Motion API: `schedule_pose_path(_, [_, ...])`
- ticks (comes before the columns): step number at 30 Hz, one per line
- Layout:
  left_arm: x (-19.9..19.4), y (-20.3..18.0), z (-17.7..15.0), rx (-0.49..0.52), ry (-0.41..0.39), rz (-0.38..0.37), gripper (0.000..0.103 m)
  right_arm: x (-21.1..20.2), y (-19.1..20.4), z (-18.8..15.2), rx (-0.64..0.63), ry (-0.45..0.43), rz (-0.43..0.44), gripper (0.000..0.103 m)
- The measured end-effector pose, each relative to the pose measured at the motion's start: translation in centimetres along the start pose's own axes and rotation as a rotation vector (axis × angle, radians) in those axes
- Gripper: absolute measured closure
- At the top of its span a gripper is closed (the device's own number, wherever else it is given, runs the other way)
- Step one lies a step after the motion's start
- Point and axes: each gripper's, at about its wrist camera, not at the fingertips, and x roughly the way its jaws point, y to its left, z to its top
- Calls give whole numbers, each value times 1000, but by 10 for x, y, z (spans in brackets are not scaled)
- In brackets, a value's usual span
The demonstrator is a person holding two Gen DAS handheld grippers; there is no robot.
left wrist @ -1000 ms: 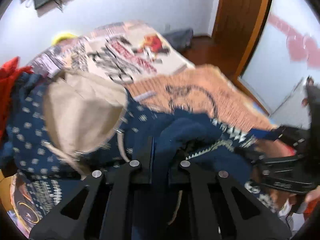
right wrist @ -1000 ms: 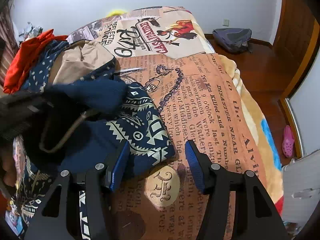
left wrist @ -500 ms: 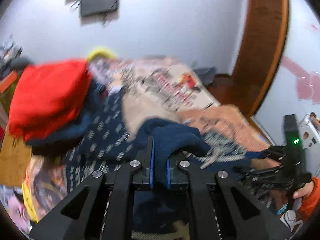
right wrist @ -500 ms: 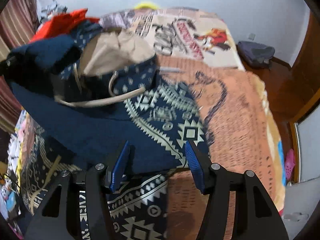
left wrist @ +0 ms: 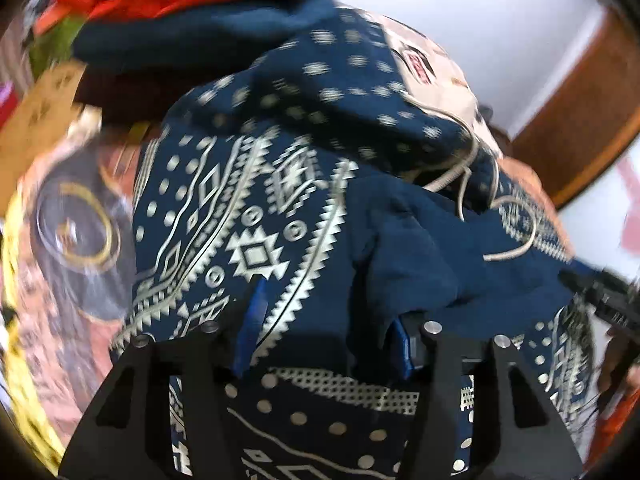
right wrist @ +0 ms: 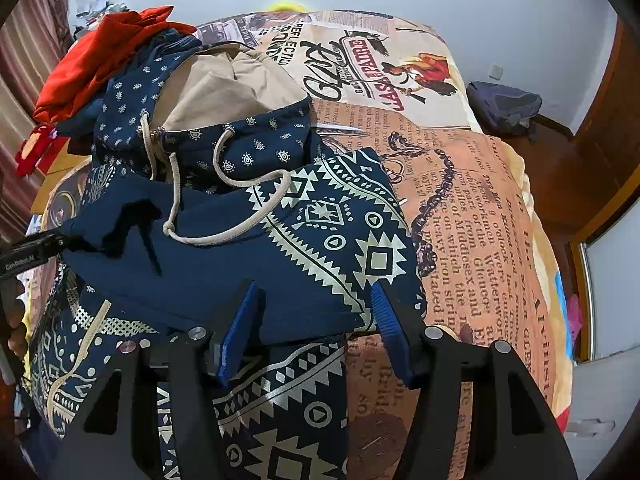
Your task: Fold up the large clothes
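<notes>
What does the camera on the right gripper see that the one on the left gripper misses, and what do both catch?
Only the right wrist view shows the backpack on the floor, the hood's beige lining and the blanket's printed text.

Only the left wrist view shows the left gripper, jaws opening over a plain navy fold.

Both show the navy patterned hoodie with its drawstring, the red garment behind it, and the printed blanket. The right gripper stands open over the hoodie's edge.
</notes>
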Motion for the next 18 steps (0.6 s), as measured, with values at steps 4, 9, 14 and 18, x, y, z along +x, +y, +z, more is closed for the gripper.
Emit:
schedule_pose_path(4, [-6, 27, -3, -122, -17, -69, 48, -1, 1, -1, -3, 1, 4, 46])
schedule_pose_path(9, [-22, 44, -7, -178, -62, -115, 48, -1, 2, -2, -6, -6, -1, 46])
schedule_pose_path(14, [-7, 39, -12, -143, 3, -87, 58, 0, 2, -2, 6, -5, -8, 46])
schedule_pose_path(18, [1, 34, -9, -142, 12, -76, 58, -1, 1, -1, 11, 0, -8, 46])
